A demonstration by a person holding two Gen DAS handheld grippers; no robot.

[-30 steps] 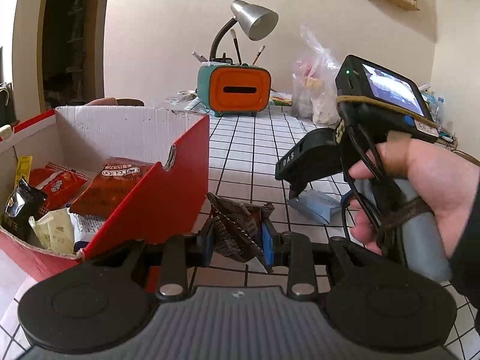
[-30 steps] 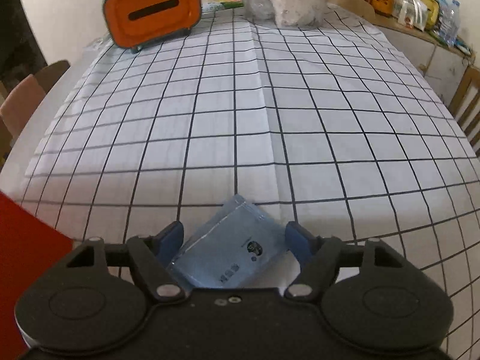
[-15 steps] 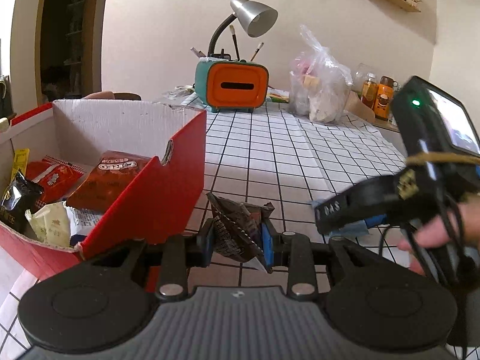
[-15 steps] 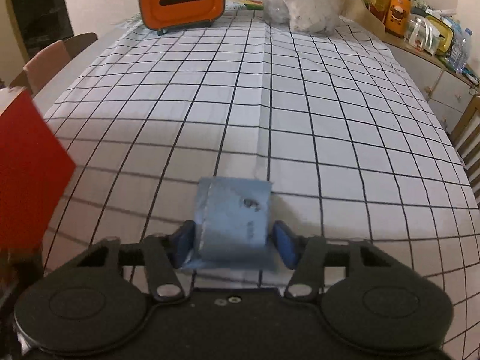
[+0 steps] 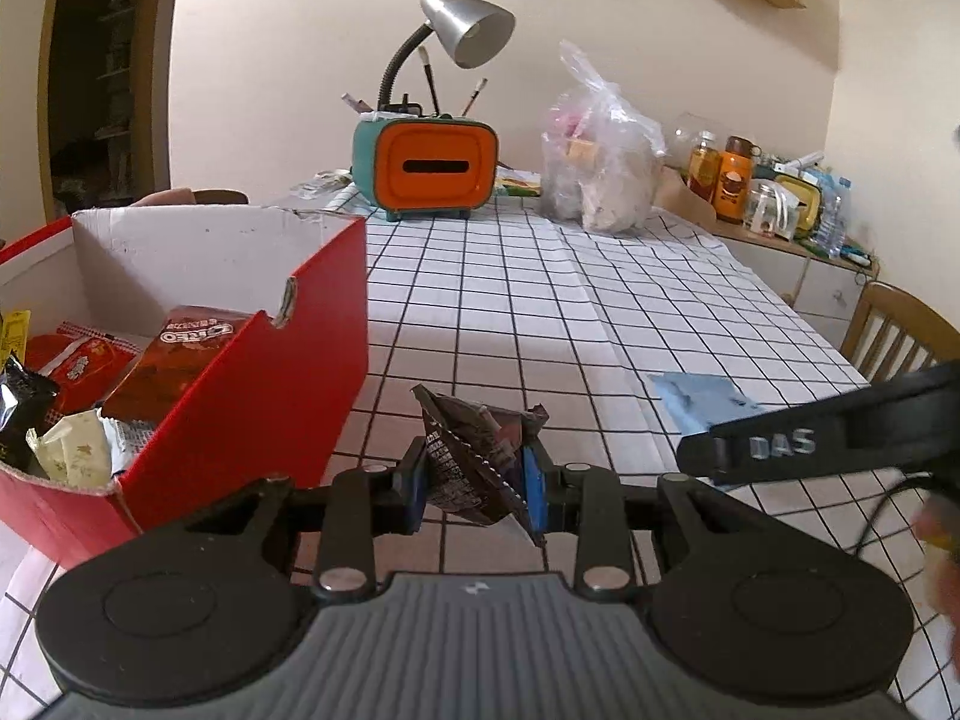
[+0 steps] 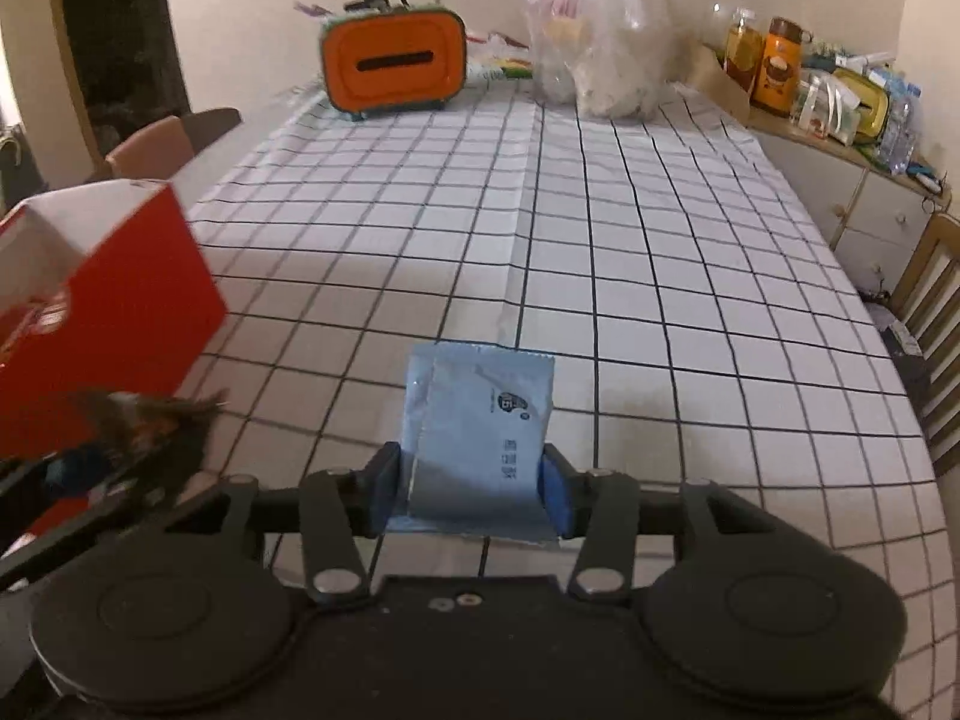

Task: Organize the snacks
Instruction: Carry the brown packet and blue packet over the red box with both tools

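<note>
My left gripper (image 5: 477, 489) is shut on a dark crumpled snack packet (image 5: 474, 456), held above the checked tablecloth just right of the red cardboard box (image 5: 264, 384). The box holds several snacks, among them an Oreo pack (image 5: 180, 348). My right gripper (image 6: 471, 489) is shut on a pale blue packet (image 6: 480, 414) and holds it off the table. In the left wrist view the blue packet (image 5: 699, 402) and the right gripper's finger (image 5: 780, 447) show at the right. In the right wrist view the box (image 6: 102, 300) and the dark packet (image 6: 144, 420) show at the left.
An orange and teal holder (image 5: 429, 171) with a grey desk lamp (image 5: 465, 27) and a clear plastic bag (image 5: 600, 162) stand at the table's far end. Jars and bottles (image 5: 732, 186) sit on a side counter. A wooden chair (image 5: 900, 330) stands at the right.
My right gripper has closed on the blue packet, lifted it off the table and swung up and to the right. The left gripper has kept its dark packet almost still.
</note>
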